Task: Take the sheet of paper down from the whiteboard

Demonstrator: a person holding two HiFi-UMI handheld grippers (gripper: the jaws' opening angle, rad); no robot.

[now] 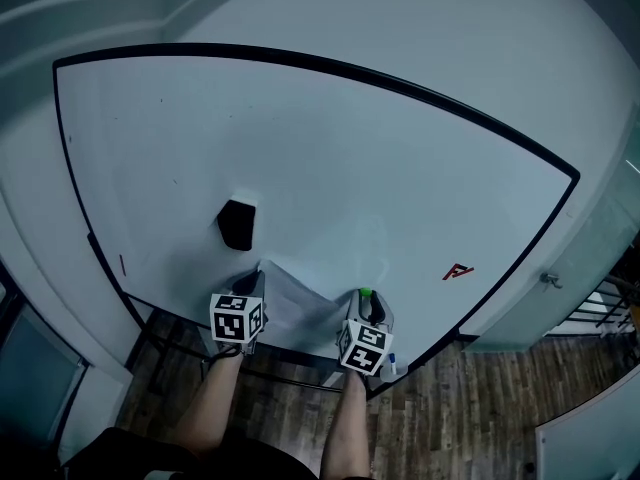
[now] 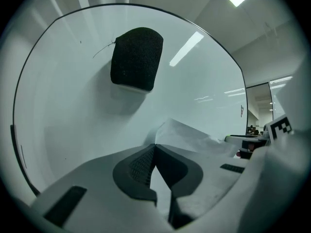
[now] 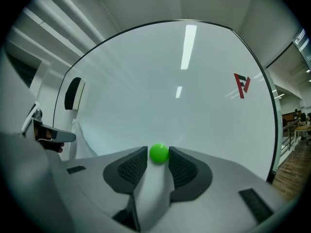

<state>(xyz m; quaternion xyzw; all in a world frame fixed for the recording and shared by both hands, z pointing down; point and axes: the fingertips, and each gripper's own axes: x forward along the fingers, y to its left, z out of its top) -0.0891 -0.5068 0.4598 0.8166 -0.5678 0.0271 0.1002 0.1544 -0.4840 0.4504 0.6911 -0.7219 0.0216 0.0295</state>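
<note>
paper (image 1: 300,303) spans horizontally: left tongs (image 2: 154,146) pinch corner, right tongs (image 3: 159,151) clasp magnet (image 3: 159,153)

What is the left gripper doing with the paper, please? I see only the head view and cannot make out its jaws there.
Observer: In the left gripper view, the left gripper is shut on an edge of the sheet of paper.
Operator: Thank you. And the right one?
Observer: In its own view, the right gripper has a green ball between its jaw tips. I cannot tell whether they are squeezing it.
</note>
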